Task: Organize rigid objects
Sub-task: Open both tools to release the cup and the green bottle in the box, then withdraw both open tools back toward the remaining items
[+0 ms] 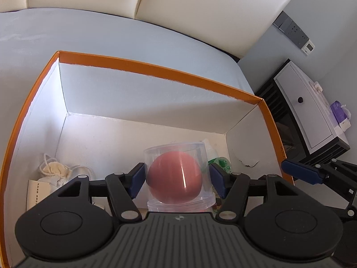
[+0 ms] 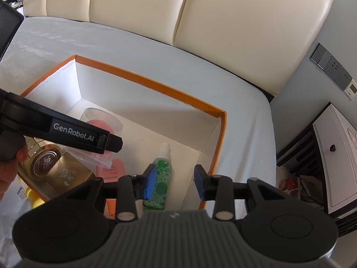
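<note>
An orange-rimmed white box [image 1: 156, 69] [image 2: 142, 78] lies on a bed. My left gripper [image 1: 176, 178] is shut on a clear cylinder case [image 1: 176, 156] with a pink egg-shaped sponge [image 1: 174, 178] inside, held low in the box. The case also shows in the right wrist view [image 2: 100, 118], partly behind the left gripper's body. My right gripper [image 2: 175, 182] is open and empty above the box's near right part, over a green spray bottle [image 2: 161, 178].
Inside the box lie a cloth drawstring pouch [image 1: 53, 172], a white card [image 1: 38, 192], a gold round tin [image 2: 44, 158], a gold box [image 2: 67, 176] and a pink tube [image 2: 111, 169]. A nightstand [image 2: 334, 156] stands to the right. A cream headboard [image 2: 200, 11] is behind.
</note>
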`<state>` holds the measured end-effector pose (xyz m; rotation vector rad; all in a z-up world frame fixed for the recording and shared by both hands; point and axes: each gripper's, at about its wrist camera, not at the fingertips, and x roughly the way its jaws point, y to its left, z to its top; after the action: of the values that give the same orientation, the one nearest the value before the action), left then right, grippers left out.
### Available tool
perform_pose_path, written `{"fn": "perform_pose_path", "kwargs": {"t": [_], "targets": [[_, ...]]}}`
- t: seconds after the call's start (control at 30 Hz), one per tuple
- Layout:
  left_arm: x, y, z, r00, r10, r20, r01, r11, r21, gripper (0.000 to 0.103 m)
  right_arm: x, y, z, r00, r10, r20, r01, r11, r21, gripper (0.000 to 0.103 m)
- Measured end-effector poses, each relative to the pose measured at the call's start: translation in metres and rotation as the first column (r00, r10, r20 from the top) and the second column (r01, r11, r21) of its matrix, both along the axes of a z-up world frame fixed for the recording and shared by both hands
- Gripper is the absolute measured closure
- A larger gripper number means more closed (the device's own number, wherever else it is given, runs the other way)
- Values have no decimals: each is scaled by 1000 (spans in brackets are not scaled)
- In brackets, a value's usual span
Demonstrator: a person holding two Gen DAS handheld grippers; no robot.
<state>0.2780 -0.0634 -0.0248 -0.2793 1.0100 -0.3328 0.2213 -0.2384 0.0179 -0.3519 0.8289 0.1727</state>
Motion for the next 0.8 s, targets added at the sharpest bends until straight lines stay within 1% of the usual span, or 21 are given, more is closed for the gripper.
{"fn": "perform_pose_path", "kwargs": {"t": [0.03,0.1,0.17,0.33,0.53,0.57,0.63,0.8], "targets": [[0,0,-1,1000,3,-5,-3,1000,5,32,-1,0,0,1000,-1,0,1,1000,1,65],[-1,1,-1,1000,7,0,-7,1000,6,28,1,-1,0,1000,-1,1,1,1000,4,62],[-1,2,0,1000,7,0,-7,1000,3,27,0,-2,0,1000,-3,3,3,1000,3,62],[-4,2,4,1000,7,14,-7,1000,0,15,-1,-2,1,1000,-3,6,3,1000,3,60],[-10,7,20,996,16,84,-11,998,-62,13,-4,-1,7,1000,-12,24,11,1000,8,56],[-11,8,24,996,20,92,-14,998,-64,13,-5,-1,8,1000,-13,26,13,1000,9,56],[-14,11,30,994,20,111,-13,997,-70,16,-8,0,11,999,-13,31,12,1000,11,55],[-29,18,52,984,25,174,-16,998,-54,17,-14,1,20,999,-15,48,14,1000,19,53]]}}
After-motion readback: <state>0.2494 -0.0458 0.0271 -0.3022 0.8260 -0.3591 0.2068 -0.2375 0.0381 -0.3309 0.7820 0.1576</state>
